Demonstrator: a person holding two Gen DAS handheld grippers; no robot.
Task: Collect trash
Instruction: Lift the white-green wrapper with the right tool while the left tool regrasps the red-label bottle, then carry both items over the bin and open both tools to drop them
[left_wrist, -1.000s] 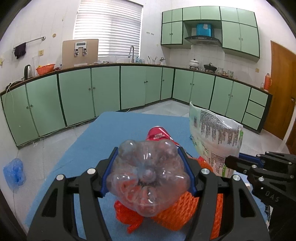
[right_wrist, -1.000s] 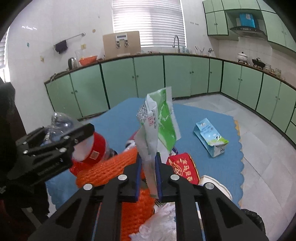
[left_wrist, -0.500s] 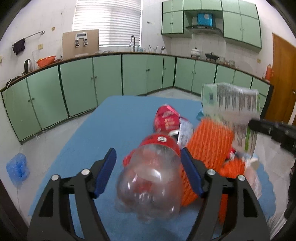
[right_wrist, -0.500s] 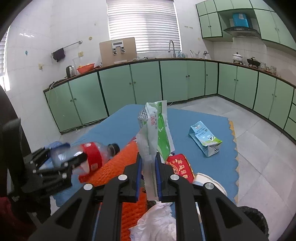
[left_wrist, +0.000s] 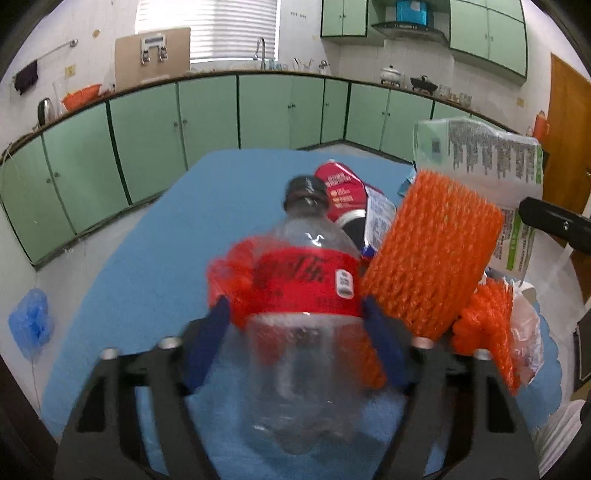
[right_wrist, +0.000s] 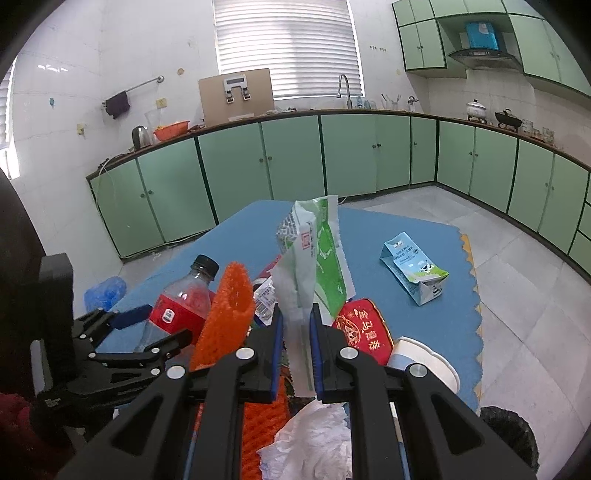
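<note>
The left gripper (left_wrist: 297, 325) has its blue-padded jaws spread wide on either side of a clear plastic cola bottle (left_wrist: 303, 295) with a red label and black cap (the bottle is blurred, so contact with the pads cannot be judged). Just right of the bottle stands an orange foam net sleeve (left_wrist: 432, 251), tilted. Behind lie a red packet (left_wrist: 340, 188) and a white-and-green printed bag (left_wrist: 491, 162) on the blue mat (left_wrist: 166, 251). The right gripper (left_wrist: 554, 223) shows at the right edge.

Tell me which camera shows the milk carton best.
The right wrist view: the milk carton lies in full sight on the blue mat, apart from the trash pile. In the left wrist view only a small blue sliver shows behind the orange net.
</note>
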